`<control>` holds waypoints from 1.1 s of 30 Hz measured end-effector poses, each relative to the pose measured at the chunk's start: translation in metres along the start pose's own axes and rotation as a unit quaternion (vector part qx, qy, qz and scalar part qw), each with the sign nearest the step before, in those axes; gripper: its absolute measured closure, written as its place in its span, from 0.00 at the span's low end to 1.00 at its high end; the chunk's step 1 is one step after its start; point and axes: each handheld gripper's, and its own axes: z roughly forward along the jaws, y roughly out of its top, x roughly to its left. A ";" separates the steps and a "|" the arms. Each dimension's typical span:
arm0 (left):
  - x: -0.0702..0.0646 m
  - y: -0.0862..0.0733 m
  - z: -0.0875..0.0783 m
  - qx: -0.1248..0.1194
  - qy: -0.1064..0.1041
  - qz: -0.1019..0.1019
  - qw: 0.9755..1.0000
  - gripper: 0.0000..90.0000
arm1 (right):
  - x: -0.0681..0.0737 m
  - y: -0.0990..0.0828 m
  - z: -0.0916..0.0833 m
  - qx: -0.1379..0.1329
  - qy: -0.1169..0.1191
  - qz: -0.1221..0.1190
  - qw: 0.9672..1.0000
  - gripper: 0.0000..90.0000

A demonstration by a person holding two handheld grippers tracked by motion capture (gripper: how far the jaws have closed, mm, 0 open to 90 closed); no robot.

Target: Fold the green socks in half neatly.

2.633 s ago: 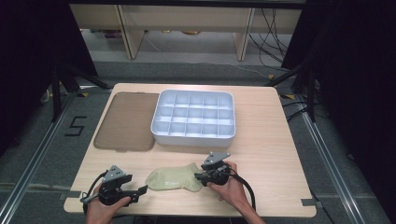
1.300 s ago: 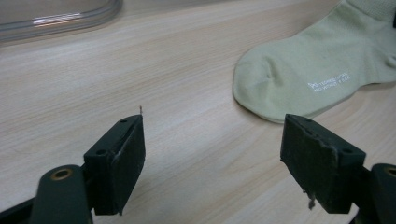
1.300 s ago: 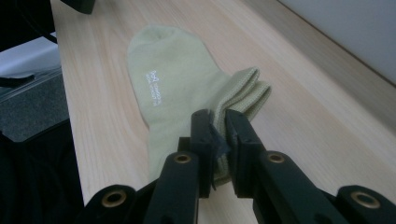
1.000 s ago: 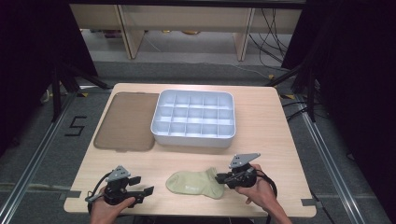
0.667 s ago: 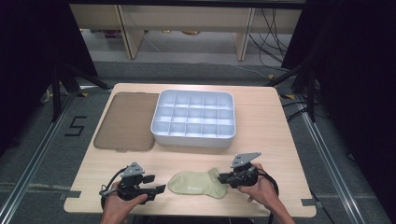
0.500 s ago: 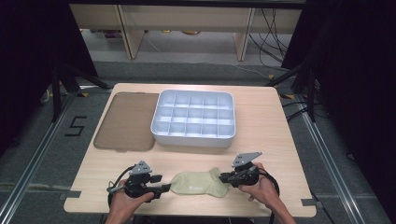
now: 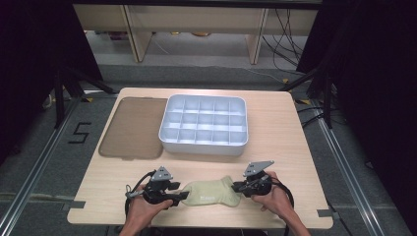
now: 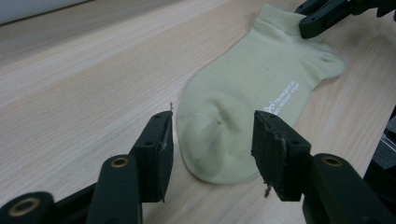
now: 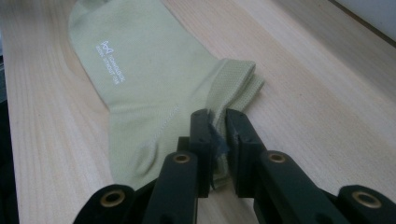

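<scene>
R gripper [image 9: 217,135]: jaws clamped on cuff edge of the pale green ankle sock w/ white print [image 9: 140,79]. L gripper [image 8: 212,140]: jaws apart, have just been closing, toe end between them, pads not pressing yet. Sock lies flat on light wooden table [image 7: 295,128], stretched between both grippers. White compartment tray [image 7: 204,125] well beyond.

The sock [image 8: 243,107] is showing matt, fine-knit cloth. The counter [image 7: 280,123] is showing smooth pale wood; the tray [image 7: 204,145] is looking like smooth plastic.
</scene>
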 end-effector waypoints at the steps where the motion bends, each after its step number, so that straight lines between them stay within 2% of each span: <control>1: 0.000 0.001 0.000 0.002 -0.003 0.004 1.000 0.56 | 0.000 0.000 0.000 0.001 0.000 -0.001 1.000 0.91; 2: -0.002 0.001 0.001 -0.006 -0.002 -0.002 1.000 0.59 | 0.000 0.000 0.000 0.000 0.000 -0.002 1.000 0.91; 3: -0.001 0.002 0.000 0.005 -0.003 0.010 1.000 0.59 | 0.000 0.000 0.000 0.001 0.000 0.000 1.000 0.91; 4: -0.003 0.002 0.003 -0.004 -0.002 0.003 1.000 0.60 | 0.000 0.000 0.000 -0.001 -0.002 0.000 1.000 0.91; 5: -0.002 0.002 0.002 0.009 -0.005 0.012 1.000 0.60 | 0.000 0.000 0.000 0.000 -0.001 0.000 1.000 0.91; 8: -0.004 0.002 0.006 0.014 -0.001 0.008 1.000 0.64 | 0.000 0.000 0.000 0.000 -0.002 -0.003 1.000 0.91; 9: -0.004 0.002 0.007 0.021 0.007 0.014 1.000 0.64 | 0.002 0.000 0.000 0.001 0.001 0.006 1.000 0.91; 10: -0.005 0.002 0.007 0.024 0.006 0.013 1.000 0.64 | 0.001 0.000 0.000 0.000 -0.001 -0.001 1.000 0.91; 12: -0.005 0.001 0.008 0.026 0.014 0.010 1.000 0.64 | 0.002 0.000 0.000 0.001 0.001 0.005 1.000 0.90; 13: -0.005 0.001 0.008 0.027 0.015 0.014 0.999 0.64 | 0.001 0.000 0.000 -0.001 -0.001 -0.003 1.000 0.90; 15: -0.005 0.000 0.009 0.032 0.013 0.011 0.999 0.64 | 0.001 0.000 0.000 -0.001 -0.002 -0.005 1.000 0.90; 18: -0.006 -0.001 0.010 0.045 0.021 0.007 0.999 0.63 | 0.001 0.000 0.000 0.002 -0.002 -0.004 1.000 0.90; 21: -0.007 -0.001 0.012 0.051 0.035 0.007 0.998 0.67 | 0.002 0.000 0.000 0.003 0.000 -0.002 1.000 0.90; 22: -0.005 -0.001 0.012 0.056 0.030 0.015 0.998 0.69 | 0.002 0.000 0.000 0.003 0.000 -0.002 1.000 0.90; 25: -0.006 -0.002 0.014 0.050 0.030 0.010 0.998 0.77 | 0.002 0.000 0.000 0.003 -0.001 -0.001 1.000 0.90; 26: -0.005 -0.002 0.013 0.056 0.026 0.019 0.998 0.80 | 0.002 0.000 0.000 0.003 0.000 -0.002 1.000 0.90; 27: -0.007 -0.002 0.014 0.049 0.026 0.010 0.998 0.83 | 0.002 0.000 0.000 0.002 -0.002 -0.005 1.000 0.90; 28: -0.007 -0.002 0.014 0.048 0.032 0.021 0.998 0.88 | 0.002 0.000 0.001 0.001 -0.004 -0.005 1.000 0.90; 29: -0.009 -0.002 0.014 0.040 0.027 0.019 0.999 0.90 | 0.002 0.000 0.001 0.001 -0.004 -0.004 1.000 0.90; 31: -0.010 0.000 0.012 0.038 0.030 0.028 0.998 0.92 | 0.002 0.000 0.000 0.002 -0.005 -0.004 1.000 0.89; 33: -0.011 0.002 0.010 0.034 0.027 0.027 0.999 0.92 | 0.003 0.000 0.000 0.001 -0.006 0.001 1.000 0.89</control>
